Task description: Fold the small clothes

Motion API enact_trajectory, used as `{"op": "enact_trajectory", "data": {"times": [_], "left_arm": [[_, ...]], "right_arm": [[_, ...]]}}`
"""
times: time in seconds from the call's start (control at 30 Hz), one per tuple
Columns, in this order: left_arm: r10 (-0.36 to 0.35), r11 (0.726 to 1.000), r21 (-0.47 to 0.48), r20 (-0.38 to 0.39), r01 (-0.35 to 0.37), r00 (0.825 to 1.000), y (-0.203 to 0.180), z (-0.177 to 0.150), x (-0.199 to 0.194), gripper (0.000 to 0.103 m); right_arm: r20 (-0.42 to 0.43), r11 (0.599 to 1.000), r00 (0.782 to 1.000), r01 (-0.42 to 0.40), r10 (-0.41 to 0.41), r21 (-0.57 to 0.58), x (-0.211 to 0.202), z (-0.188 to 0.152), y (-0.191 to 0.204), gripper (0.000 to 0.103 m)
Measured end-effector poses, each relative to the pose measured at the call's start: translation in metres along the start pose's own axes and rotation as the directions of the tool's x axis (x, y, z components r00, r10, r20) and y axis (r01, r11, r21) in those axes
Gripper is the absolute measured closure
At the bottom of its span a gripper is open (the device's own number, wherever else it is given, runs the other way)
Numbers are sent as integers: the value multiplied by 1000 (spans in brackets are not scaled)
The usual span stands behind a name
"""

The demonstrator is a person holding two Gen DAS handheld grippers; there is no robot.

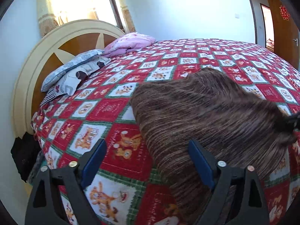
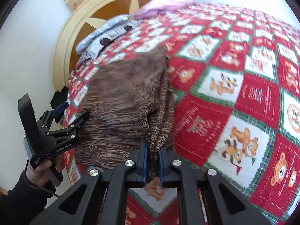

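Fingers of the right gripper (image 2: 152,161) are pinching a bunched fold of the brown knit garment (image 2: 120,101). Left gripper (image 1: 148,161) is hanging wide open, gripping nothing, one pad (image 1: 201,161) hovering over the knit.

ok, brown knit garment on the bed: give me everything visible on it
The brown knit garment is a soft, ribbed knit streaked dark and light brown. It lies spread on the red, white and green bear-print quilt, near the bed's edge. One bunched fold is pinched in the right gripper, which is shut on it. The left gripper is open above its edge, one finger over the fabric; contact is unclear.
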State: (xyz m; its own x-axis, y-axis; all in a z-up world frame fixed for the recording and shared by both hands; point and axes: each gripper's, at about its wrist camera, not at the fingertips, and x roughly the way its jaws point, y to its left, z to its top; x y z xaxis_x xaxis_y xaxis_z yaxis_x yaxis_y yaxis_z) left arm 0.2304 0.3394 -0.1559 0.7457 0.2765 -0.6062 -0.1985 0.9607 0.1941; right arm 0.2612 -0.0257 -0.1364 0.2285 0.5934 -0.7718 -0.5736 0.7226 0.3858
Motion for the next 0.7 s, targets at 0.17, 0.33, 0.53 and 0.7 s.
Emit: {"op": "enact_trajectory", "data": {"times": [0.17, 0.33, 0.53, 0.7], "left_arm": [[-7, 999, -52, -21, 5, 1000, -2, -10, 13, 2], [-21, 999, -35, -43, 20, 999, 0, -9, -4, 3], [-38, 999, -39, -40, 36, 998, 9, -15, -42, 2], [-63, 996, -66, -15, 62, 998, 12, -13, -63, 2]], "right_arm": [[-9, 999, 1000, -17, 18, 44, 21, -7, -15, 93], [83, 994, 994, 66, -73, 89, -7, -16, -13, 58], [284, 978, 936, 198, -208, 67, -68, -30, 33, 54], [425, 968, 874, 250, -236, 24, -105, -50, 79, 49]]}}
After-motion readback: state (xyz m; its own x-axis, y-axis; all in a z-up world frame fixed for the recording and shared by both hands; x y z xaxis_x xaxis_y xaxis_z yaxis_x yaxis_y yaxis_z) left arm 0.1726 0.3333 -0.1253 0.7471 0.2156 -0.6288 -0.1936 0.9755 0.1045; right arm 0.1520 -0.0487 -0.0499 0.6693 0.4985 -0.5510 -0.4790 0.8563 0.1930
